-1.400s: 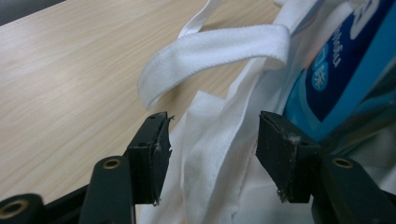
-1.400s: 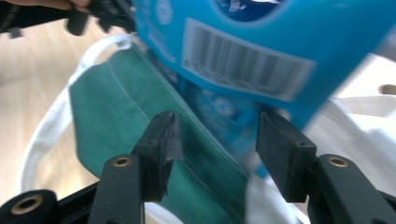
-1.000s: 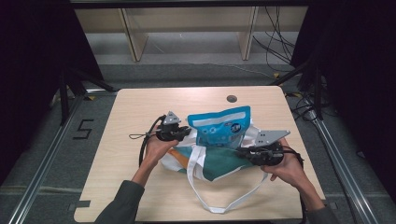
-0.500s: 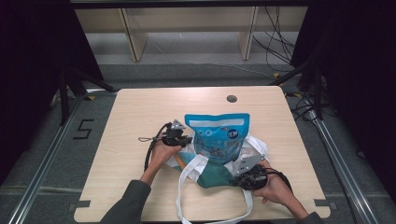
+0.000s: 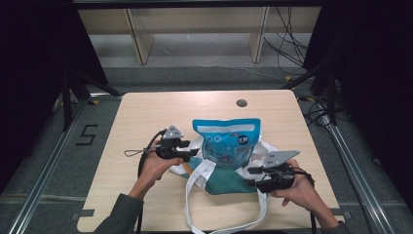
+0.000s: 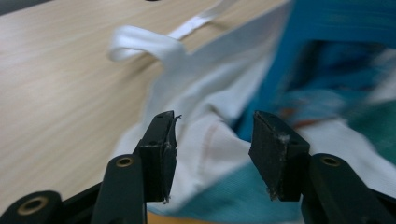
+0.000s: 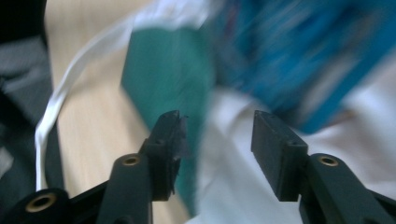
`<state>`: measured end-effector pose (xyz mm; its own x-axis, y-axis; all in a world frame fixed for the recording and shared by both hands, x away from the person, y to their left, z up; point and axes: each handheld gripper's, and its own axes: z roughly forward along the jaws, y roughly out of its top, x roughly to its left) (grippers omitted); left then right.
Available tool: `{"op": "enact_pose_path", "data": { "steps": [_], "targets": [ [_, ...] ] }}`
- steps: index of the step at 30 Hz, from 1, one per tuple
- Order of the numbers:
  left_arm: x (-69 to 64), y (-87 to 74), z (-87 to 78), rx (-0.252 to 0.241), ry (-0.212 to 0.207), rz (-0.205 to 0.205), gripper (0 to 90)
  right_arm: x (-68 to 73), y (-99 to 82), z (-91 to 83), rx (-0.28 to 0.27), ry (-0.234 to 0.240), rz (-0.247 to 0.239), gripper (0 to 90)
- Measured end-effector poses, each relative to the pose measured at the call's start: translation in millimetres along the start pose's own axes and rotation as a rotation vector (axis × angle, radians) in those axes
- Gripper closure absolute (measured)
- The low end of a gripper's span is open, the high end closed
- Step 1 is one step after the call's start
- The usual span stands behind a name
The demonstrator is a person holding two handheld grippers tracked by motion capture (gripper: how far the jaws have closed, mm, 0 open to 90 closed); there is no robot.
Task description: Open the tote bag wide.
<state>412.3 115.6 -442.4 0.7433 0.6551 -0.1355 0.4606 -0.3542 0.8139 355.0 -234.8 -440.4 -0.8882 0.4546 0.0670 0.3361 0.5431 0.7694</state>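
I had just opened both jaws, left gripper [image 5: 194,152] and right gripper [image 5: 249,171] gripping nothing, beside the tote [image 5: 229,181] mid-table holding the upright blue pouch [image 5: 228,141]; next I judged regrasping its rim.

the far half of the bench [image 5: 160,105] is left bare, apart from a small dark round spot [image 5: 241,103] near the far edge, so passage there is unhindered. the middle is blocked by the upright blue pouch [image 5: 228,142] and the white-and-teal bag [image 5: 226,179] slumped around it. the near edge is crossed by the bag's white straps [image 5: 191,214]. free strips are kept along both side edges.
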Motion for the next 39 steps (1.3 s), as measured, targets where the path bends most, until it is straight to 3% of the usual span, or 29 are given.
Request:
{"op": "enact_pose_path", "data": {
  "steps": [2, 4, 6, 7, 8, 9, 10, 13, 16, 17, 18, 19, 20, 21, 22, 23, 25, 27, 28, 29, 31, 32, 33, 34, 36, 38, 39],
  "targets": [
    [-8.8, -4.9, -4.0, 0.001, -0.069, -0.035, 48.3, -4.0, 2.8, -13.6, -0.037, -0.034, 0.043, 52.7],
    [-17.5, -9.9, -6.3, 0.000, -0.088, -0.059, 45.9, -9.5, 3.2, -25.0, -0.066, -0.065, 0.039, 52.5],
    [-24.5, -14.5, -7.3, 0.002, -0.132, -0.081, 39.5, -16.3, 2.4, -35.8, -0.099, -0.136, 0.046, 51.5],
    [-28.8, -16.7, -7.6, -0.009, -0.158, -0.124, 39.5, -16.3, 2.4, -35.8, -0.099, -0.136, 0.046, 51.5],
    [-32.7, -18.8, -7.8, -0.028, -0.213, -0.172, 38.4, -18.9, 1.7, -37.6, -0.099, -0.140, 0.052, 51.2],
    [-36.5, -19.9, -8.0, -0.038, -0.238, -0.185, 40.4, -21.1, 0.9, -39.2, -0.106, -0.149, 0.062, 51.2],
    [-42.4, -20.0, -8.4, -0.050, -0.201, -0.168, 43.2, -25.3, -0.4, -40.7, -0.113, -0.164, 0.080, 51.3],
    [-57.4, -17.1, -9.6, -0.068, -0.104, -0.056, 48.9, -27.5, -2.5, -41.3, -0.106, -0.169, 0.094, 51.2],
    [-63.2, -19.4, -3.6, -0.045, -0.063, 0.060, 61.6, -30.4, -3.2, -41.1, -0.111, -0.175, 0.105, 49.9],
    [-61.4, -22.7, 0.5, -0.039, -0.065, 0.061, 68.1, -34.0, -3.5, -41.2, -0.111, -0.218, 0.120, 49.1],
    [-58.3, -27.1, 4.6, -0.027, -0.069, 0.051, 68.1, -34.0, -3.5, -41.2, -0.111, -0.218, 0.120, 49.1],
    [-53.0, -34.0, 9.1, -0.012, -0.099, 0.013, 69.5, -37.8, -3.9, -41.9, -0.114, -0.250, 0.114, 49.0],
    [-51.6, -39.5, 12.0, -0.009, -0.104, -0.029, 73.1, -43.3, -4.2, -43.6, -0.109, -0.279, 0.133, 49.0],
    [-49.1, -45.9, 16.0, 0.006, -0.125, -0.040, 74.6, -45.8, -4.2, -44.2, -0.107, -0.293, 0.155, 49.0],
    [-49.4, -51.3, 20.2, 0.022, -0.134, -0.032, 76.5, -50.7, -4.4, -44.2, -0.110, -0.319, 0.149, 49.0],
    [-52.3, -55.0, 23.8, 0.063, -0.126, -0.006, 77.6, -51.5, -4.2, -42.7, -0.100, -0.321, 0.185, 49.0],
    [-54.8, -58.5, 28.3, 0.099, -0.113, 0.040, 80.1, -56.8, -3.1, -36.1, -0.084, -0.318, 0.165, 49.1],
    [-59.4, -60.8, 31.5, 0.098, -0.142, 0.023, 82.5, -60.5, 1.6, -26.6, -0.036, -0.322, 0.155, 51.5],
    [-58.8, -61.5, 31.4, 0.120, -0.128, 0.059, 85.1, -62.1, 4.9, -21.2, -0.016, -0.336, 0.145, 55.9],
    [-60.4, -62.4, 31.9, 0.120, -0.119, 0.072, 85.7, -65.7, 8.0, -17.1, -0.008, -0.347, 0.102, 63.3],
    [-62.2, -63.4, 31.8, 0.118, -0.127, 0.072, 86.5, -69.3, 14.2, -9.9, -0.028, -0.361, 0.063, 80.7],
    [-60.6, -63.3, 30.3, 0.134, -0.111, 0.101, 86.8, -74.5, 17.3, -8.0, -0.030, -0.397, 0.010, 86.2],
    [-62.7, -64.3, 29.5, 0.132, -0.105, 0.112, 87.1, -79.3, 20.3, -6.2, -0.021, -0.429, -0.010, 88.7],
    [-63.3, -65.3, 27.5, 0.161, -0.095, 0.153, 87.2, -84.0, 22.1, -4.0, -0.029, -0.454, 0.000, 89.2],
    [-65.9, -70.5, 24.3, 0.174, -0.082, 0.184, 87.3, -97.7, 20.6, 4.1, -0.014, -0.492, 0.002, 89.3],
    [-68.2, -78.9, 20.9, 0.213, -0.065, 0.224, 87.3, -114.6, 10.1, 18.6, 0.035, -0.506, 0.053, 89.3],
    [-68.9, -82.0, 19.9, 0.209, -0.074, 0.214, 87.3, -121.1, 2.2, 29.3, 0.087, -0.498, 0.087, 89.3]
  ]
}}
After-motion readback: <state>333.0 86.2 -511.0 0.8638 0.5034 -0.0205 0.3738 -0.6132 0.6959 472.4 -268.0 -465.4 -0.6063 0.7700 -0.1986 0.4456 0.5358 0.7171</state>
